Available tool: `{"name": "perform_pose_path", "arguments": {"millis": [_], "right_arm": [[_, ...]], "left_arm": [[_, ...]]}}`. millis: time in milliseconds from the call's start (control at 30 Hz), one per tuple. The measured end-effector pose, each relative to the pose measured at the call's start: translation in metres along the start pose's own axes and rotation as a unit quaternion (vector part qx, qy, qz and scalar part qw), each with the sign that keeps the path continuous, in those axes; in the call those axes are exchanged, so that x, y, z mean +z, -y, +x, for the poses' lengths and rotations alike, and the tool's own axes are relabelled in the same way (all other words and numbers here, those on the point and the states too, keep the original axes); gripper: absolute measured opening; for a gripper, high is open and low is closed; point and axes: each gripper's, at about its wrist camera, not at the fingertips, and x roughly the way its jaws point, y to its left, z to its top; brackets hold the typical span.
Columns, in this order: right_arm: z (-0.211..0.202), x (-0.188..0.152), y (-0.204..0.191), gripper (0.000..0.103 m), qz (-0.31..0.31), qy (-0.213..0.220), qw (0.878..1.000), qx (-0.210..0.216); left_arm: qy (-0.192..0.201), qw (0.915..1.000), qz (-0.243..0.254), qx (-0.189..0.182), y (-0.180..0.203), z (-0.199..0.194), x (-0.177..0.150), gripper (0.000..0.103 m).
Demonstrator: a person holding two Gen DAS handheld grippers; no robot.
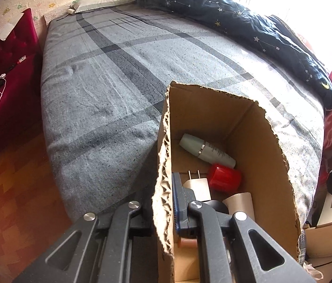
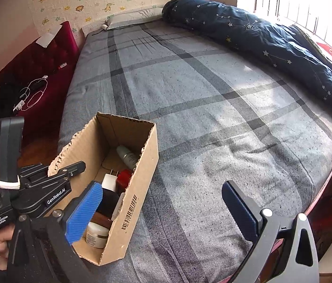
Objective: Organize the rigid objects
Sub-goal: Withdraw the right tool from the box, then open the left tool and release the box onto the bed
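A torn cardboard box (image 1: 255, 141) (image 2: 137, 195) stands on the bed near its foot. Inside lie a pale green bottle (image 1: 206, 149) (image 2: 128, 156), a red cap (image 1: 223, 176) (image 2: 124, 176), a white plug adapter (image 1: 197, 186) (image 2: 109, 180), a beige cup (image 1: 240, 202) and a white jar (image 2: 96, 234). My left gripper (image 1: 163, 200) (image 2: 55, 174) is shut on the box's left wall, one finger inside and one outside. My right gripper (image 2: 163, 208) is open and empty over the bed, right of the box.
The bed (image 2: 201, 99) has a grey plaid sheet, a dark starry duvet (image 2: 272, 37) along the right side and a pillow (image 2: 135, 16) at the head. A red bench (image 2: 38, 70) with cables stands to the left. Wooden floor (image 1: 12, 200) lies lower left.
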Motion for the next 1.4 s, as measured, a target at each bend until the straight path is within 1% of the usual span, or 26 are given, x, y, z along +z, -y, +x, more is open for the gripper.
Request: {"name": "perform_pose_path", "arguments": {"millis": [100,167,200,233,333,367,400,433,467,533,600,667,733,800,1133,1300,1400], "right_arm": [[-0.001,0.000,-0.001,0.103,0.000,0.001,1.000,0.001],[-0.002,0.000,0.000,0.103,0.000,0.002,1.000,0.001],[-0.002,0.000,0.000,0.103,-0.001,0.002,1.000,0.001],[-0.002,0.000,-0.001,0.103,-0.001,0.002,1.000,0.001],[-0.004,0.000,-0.002,0.103,-0.001,0.003,1.000,0.002],[-0.005,0.000,-0.002,0.103,-0.001,0.004,1.000,0.002],[-0.005,0.000,-0.003,0.103,-0.001,0.004,1.000,0.001],[-0.006,-0.001,-0.003,0.103,0.000,0.005,1.000,0.002],[-0.007,-0.001,-0.004,0.103,0.000,0.005,1.000,0.002],[-0.010,-0.002,-0.005,0.103,-0.001,0.006,1.000,0.003],[-0.012,-0.004,-0.007,0.103,-0.002,0.007,1.000,0.003],[-0.017,-0.005,-0.009,0.103,-0.004,0.009,1.000,0.003],[-0.022,-0.007,-0.012,0.103,-0.006,0.012,1.000,0.002],[-0.028,-0.008,-0.013,0.103,-0.007,0.016,1.000,0.002],[-0.057,-0.017,-0.026,0.103,-0.016,0.034,0.999,0.002],[-0.073,-0.024,-0.034,0.103,-0.021,0.044,0.999,0.001],[-0.081,-0.029,-0.038,0.103,-0.022,0.047,0.999,0.001]], "left_arm": [[-0.002,1.0000,-0.002,0.006,-0.002,0.001,-0.001,0.011],[-0.002,1.0000,-0.004,0.008,-0.003,0.001,-0.001,0.013],[-0.004,0.9999,-0.005,0.008,-0.003,0.001,-0.001,0.024],[-0.003,0.9999,-0.005,0.009,-0.003,-0.001,-0.002,0.039],[0.008,0.9999,-0.002,0.011,0.000,-0.008,-0.003,0.063],[0.008,0.9999,-0.001,0.011,0.001,-0.011,-0.003,0.066],[0.007,0.9999,-0.001,0.010,0.002,-0.012,-0.003,0.074],[0.004,1.0000,-0.002,0.008,0.002,-0.013,-0.003,0.077],[0.002,1.0000,-0.003,0.006,0.003,-0.013,-0.003,0.079],[-0.001,1.0000,-0.006,-0.001,0.003,-0.016,-0.003,0.088],[0.002,0.9999,-0.010,-0.007,0.002,-0.021,-0.004,0.088],[-0.002,1.0000,-0.007,0.001,0.004,-0.025,-0.005,0.092],[0.005,0.9999,-0.002,0.009,0.006,-0.032,-0.007,0.102],[0.018,0.9997,0.000,0.016,0.006,-0.040,-0.009,0.103],[0.053,0.9981,0.012,0.027,0.011,-0.079,-0.019,0.103],[0.067,0.9962,0.028,0.049,0.014,-0.097,-0.029,0.103],[0.074,0.9954,0.029,0.055,0.015,-0.108,-0.036,0.103]]}}
